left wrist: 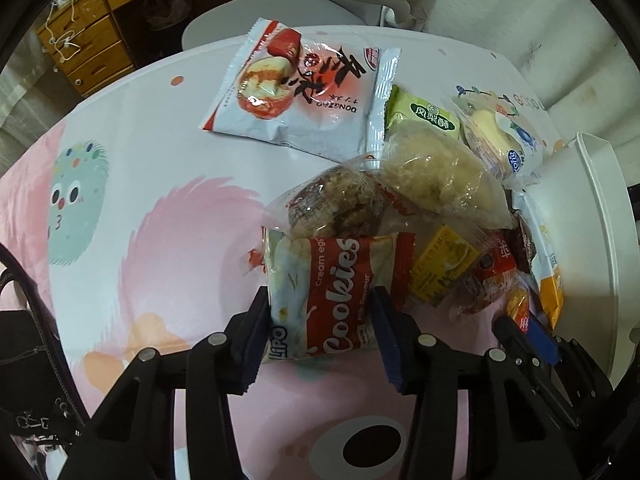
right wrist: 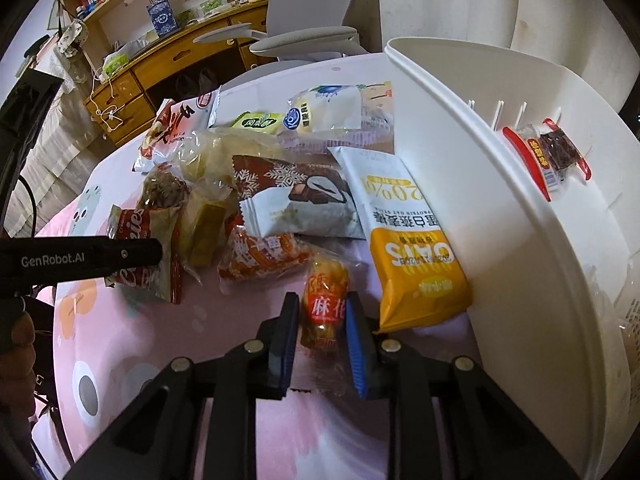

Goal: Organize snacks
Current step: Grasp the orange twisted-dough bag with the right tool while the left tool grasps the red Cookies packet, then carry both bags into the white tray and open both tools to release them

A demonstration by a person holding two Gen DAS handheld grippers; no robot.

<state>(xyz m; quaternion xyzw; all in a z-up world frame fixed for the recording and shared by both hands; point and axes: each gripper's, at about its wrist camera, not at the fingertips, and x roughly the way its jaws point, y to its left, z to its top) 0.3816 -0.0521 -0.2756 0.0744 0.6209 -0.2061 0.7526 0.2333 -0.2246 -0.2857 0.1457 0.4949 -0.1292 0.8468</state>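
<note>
My left gripper (left wrist: 320, 312) is shut on a red and white "Cookies" pack (left wrist: 340, 276), its pads pressing both long edges at the near end of the snack pile. In the right wrist view its black body (right wrist: 100, 258) reaches in over that pack. My right gripper (right wrist: 323, 320) is shut on a small orange twist-snack packet (right wrist: 325, 304) lying on the pink tablecloth. It also shows at the lower right of the left wrist view (left wrist: 532, 340). A white bin (right wrist: 520, 240) stands just to the right, with one red-wrapped dark snack (right wrist: 554, 152) inside.
Several packets crowd the pile: a yellow and white oats pack (right wrist: 408, 240) against the bin, a brown snowflake pack (right wrist: 296, 196), clear-bagged floss buns (left wrist: 432, 172), a red and white jujube pack (left wrist: 296, 92). A grey chair (right wrist: 304, 36) and a wooden desk (right wrist: 172, 56) stand beyond the table.
</note>
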